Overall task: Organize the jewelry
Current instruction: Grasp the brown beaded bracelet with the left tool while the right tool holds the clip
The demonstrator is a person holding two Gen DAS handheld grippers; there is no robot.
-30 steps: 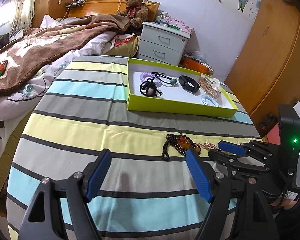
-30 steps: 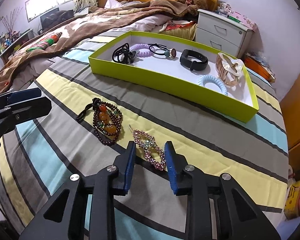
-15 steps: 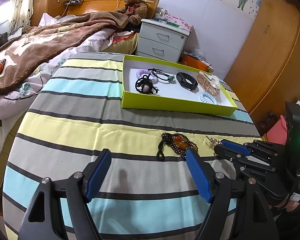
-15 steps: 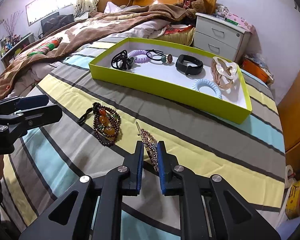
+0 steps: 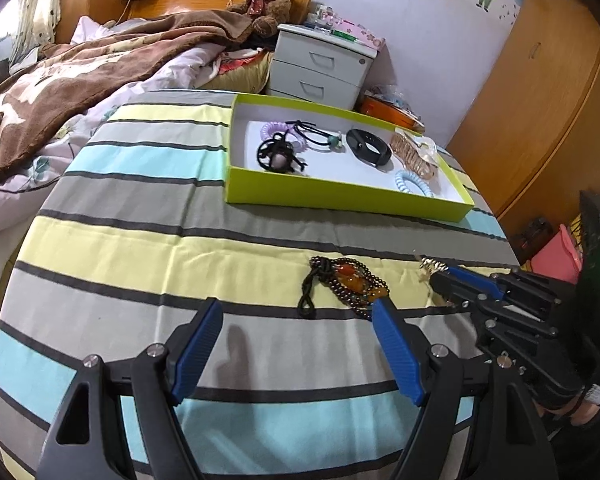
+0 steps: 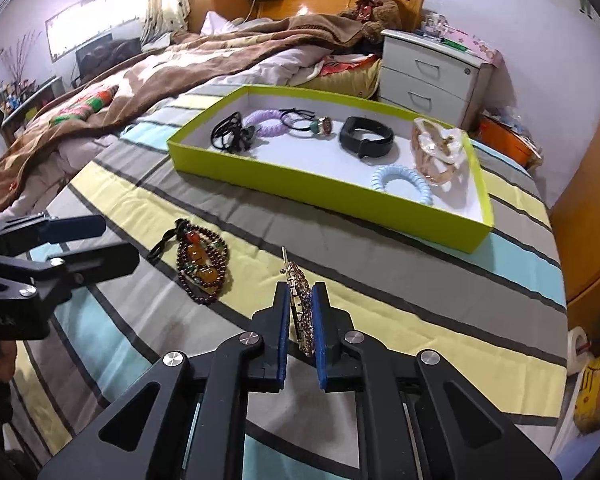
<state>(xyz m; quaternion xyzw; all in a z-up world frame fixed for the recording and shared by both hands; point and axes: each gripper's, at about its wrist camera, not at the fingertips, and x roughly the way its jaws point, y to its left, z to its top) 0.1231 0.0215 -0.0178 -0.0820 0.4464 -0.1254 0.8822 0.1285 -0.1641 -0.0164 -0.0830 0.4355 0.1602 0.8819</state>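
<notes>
A sparkly rhinestone hair clip stands on edge between the blue pads of my right gripper, which is shut on it just above the striped cloth; its tip pokes out in the left wrist view. A dark beaded bracelet with amber stones lies on the cloth to the clip's left. My left gripper hangs open near the bracelet, nothing between its fingers. Farther back sits the lime-green tray with several hair ties, a black band and a pale claw clip inside.
The striped cloth covers a table beside a bed with a brown blanket. A white nightstand and a teddy bear stand behind the tray. Wooden wardrobe doors are at the right.
My right gripper's jaws have come together on the rhinestone hair clip, which now stands on edge instead of lying flat. The left gripper has stayed open and nearly still.
</notes>
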